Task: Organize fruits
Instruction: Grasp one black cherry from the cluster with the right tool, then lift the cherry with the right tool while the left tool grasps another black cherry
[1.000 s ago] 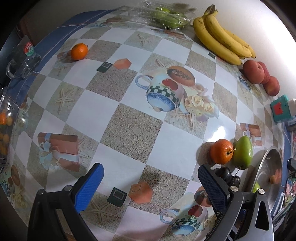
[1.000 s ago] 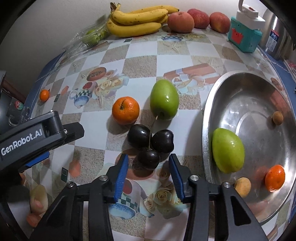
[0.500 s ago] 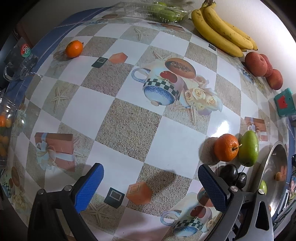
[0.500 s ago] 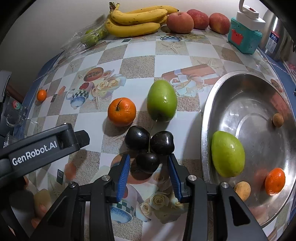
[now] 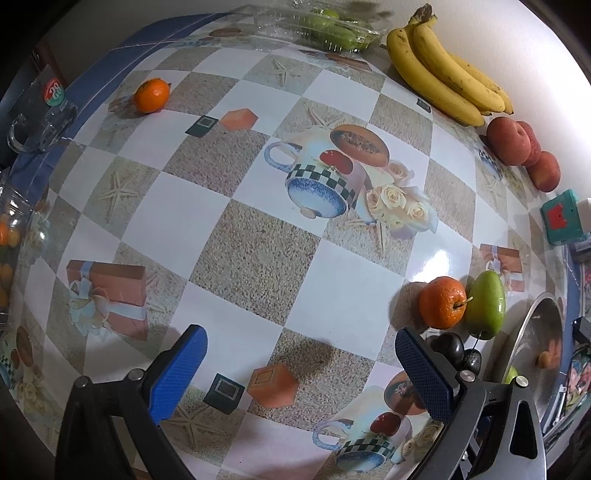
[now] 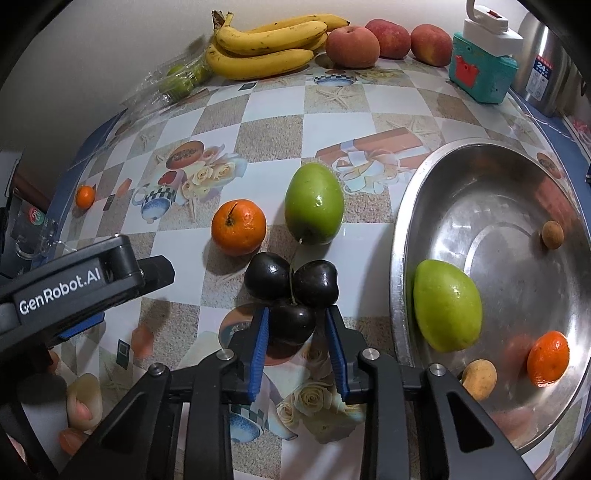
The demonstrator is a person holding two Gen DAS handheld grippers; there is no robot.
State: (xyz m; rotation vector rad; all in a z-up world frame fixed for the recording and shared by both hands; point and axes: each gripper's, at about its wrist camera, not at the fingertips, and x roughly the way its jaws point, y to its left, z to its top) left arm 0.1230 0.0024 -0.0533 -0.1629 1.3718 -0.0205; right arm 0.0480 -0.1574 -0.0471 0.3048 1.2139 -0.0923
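Three dark plums joined by stems lie on the patterned tablecloth. My right gripper (image 6: 295, 314) points down over the nearest dark plum (image 6: 291, 323); its jaws are closing and the blue pads touch the plum's sides. Just beyond lie an orange (image 6: 238, 227) and a green mango (image 6: 314, 203). To the right, the steel bowl (image 6: 400, 229) holds another green mango (image 6: 447, 304), a small orange (image 6: 547, 358) and two little brown fruits. My left gripper (image 5: 297, 339) hangs wide open above bare cloth, left of the plums (image 5: 447, 345), holding nothing.
Bananas (image 6: 266, 44) and peaches (image 6: 352, 46) line the back wall beside a teal box (image 6: 480, 70) and a steel canister (image 6: 543, 74). A bag of green fruit (image 5: 332, 27) lies at the back. A lone small orange (image 5: 151, 95) and a glass mug (image 5: 40, 125) sit far left.
The right gripper's jaws have narrowed from either side of the nearest dark plum until they meet it. The left gripper stays open and in place.
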